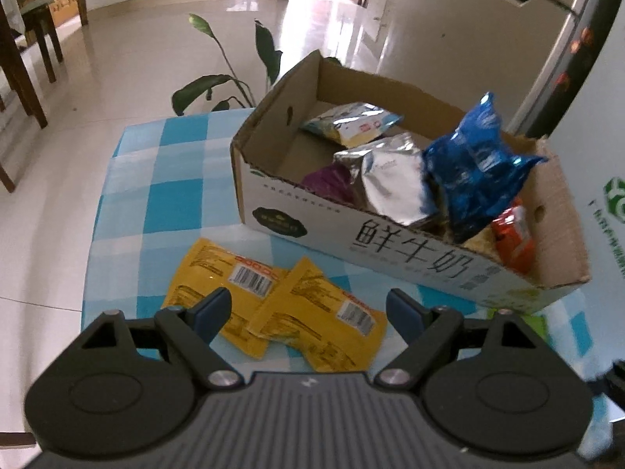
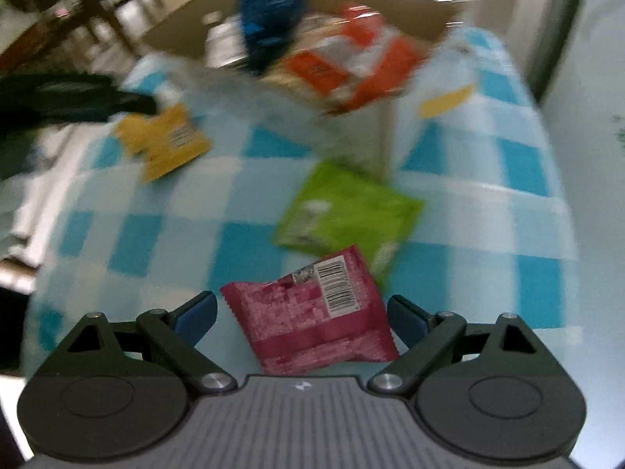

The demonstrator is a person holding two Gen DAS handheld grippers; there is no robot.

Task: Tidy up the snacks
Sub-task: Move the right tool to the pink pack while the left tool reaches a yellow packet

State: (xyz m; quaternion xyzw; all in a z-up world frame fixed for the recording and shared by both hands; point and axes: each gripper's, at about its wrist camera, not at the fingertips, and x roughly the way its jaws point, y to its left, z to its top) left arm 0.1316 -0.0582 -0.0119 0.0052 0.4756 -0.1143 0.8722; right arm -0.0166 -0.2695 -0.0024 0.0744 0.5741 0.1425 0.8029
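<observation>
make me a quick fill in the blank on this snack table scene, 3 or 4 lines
1. The two packets between the open left gripper fingers are ____ in colour.
2. The pink packet in front of the open right gripper lies partly on top of a ____ packet.
3. The blue bag stands inside the cardboard ____.
4. The tablecloth has a blue and white ____ pattern.

Missing words: yellow; green; box; checked

The right wrist view is motion-blurred: the box (image 2: 410, 11) and its packets are smeared, print unreadable. In the left wrist view, the purple packet (image 1: 328, 181) lies mostly hidden behind the box wall and a silver bag (image 1: 394, 183).
</observation>
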